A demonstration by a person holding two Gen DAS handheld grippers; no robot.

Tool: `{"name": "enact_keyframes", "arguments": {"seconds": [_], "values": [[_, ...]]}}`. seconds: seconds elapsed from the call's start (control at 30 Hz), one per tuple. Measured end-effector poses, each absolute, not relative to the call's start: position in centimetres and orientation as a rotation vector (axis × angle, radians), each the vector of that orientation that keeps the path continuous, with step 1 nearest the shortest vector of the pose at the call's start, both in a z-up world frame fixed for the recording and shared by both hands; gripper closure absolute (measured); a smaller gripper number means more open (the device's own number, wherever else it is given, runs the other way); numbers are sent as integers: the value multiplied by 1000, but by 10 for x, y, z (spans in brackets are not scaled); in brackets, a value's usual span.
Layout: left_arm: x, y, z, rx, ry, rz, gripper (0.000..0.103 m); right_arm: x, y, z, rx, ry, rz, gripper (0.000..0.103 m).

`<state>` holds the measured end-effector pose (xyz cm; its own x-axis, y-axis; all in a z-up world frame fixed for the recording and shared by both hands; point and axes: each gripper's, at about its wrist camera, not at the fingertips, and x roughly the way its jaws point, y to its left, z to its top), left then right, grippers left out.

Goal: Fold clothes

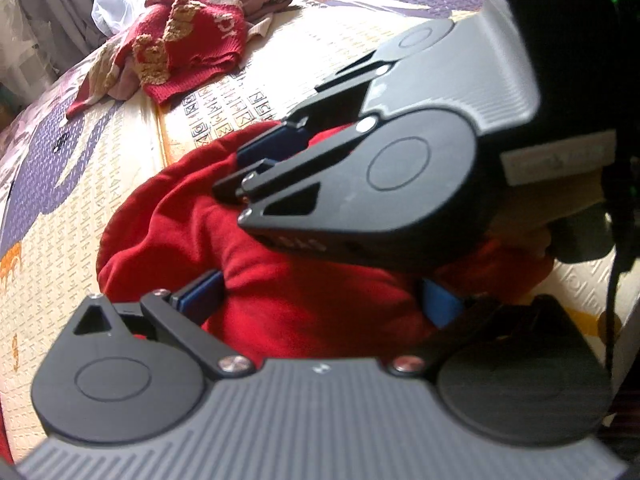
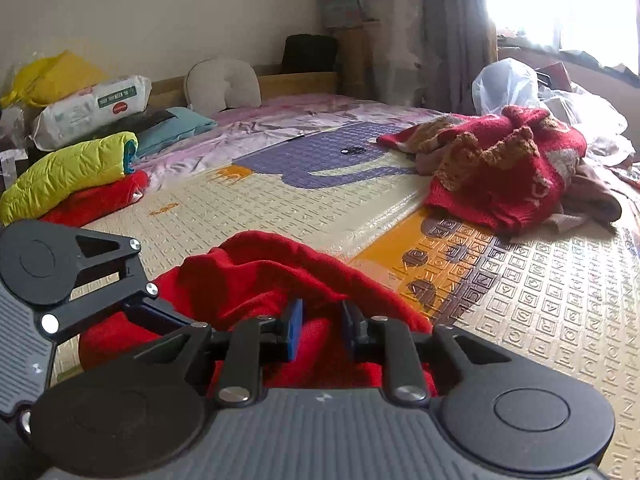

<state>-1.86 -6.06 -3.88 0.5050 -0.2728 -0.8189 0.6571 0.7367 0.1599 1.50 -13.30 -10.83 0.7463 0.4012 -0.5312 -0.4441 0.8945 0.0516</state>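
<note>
Both grippers over a bunched plain red fleece garment (image 2: 260, 276) on the embossed foam play mat (image 2: 540, 312).
Left gripper (image 1: 320, 296) fingers wide apart, cloth between; the right gripper (image 2: 320, 330) hides part of the garment, fingers slightly apart around a fold, contact unclear.

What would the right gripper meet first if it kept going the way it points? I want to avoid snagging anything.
The right gripper would run straight into the red garment bunched just ahead of its blue pads; cloth already lies between them. Beyond the fold is only play mat, though depth is uncertain.
</note>
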Motion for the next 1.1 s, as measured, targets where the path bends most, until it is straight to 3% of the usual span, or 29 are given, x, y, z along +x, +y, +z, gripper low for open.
{"name": "enact_keyframes", "arguments": {"seconds": [0.2,0.33,0.67,1.1], "values": [[-20,-63,-37,509,877,-586,0,14,-143,-102,11,540,473,72],[-22,-65,-36,522,878,-581,0,5,-152,-85,61,508,452,46],[-22,-66,-36,516,884,-571,0,-17,-163,-80,13,565,446,52],[-17,-65,-38,506,900,-577,0,-7,-171,-106,108,598,495,47]]}}
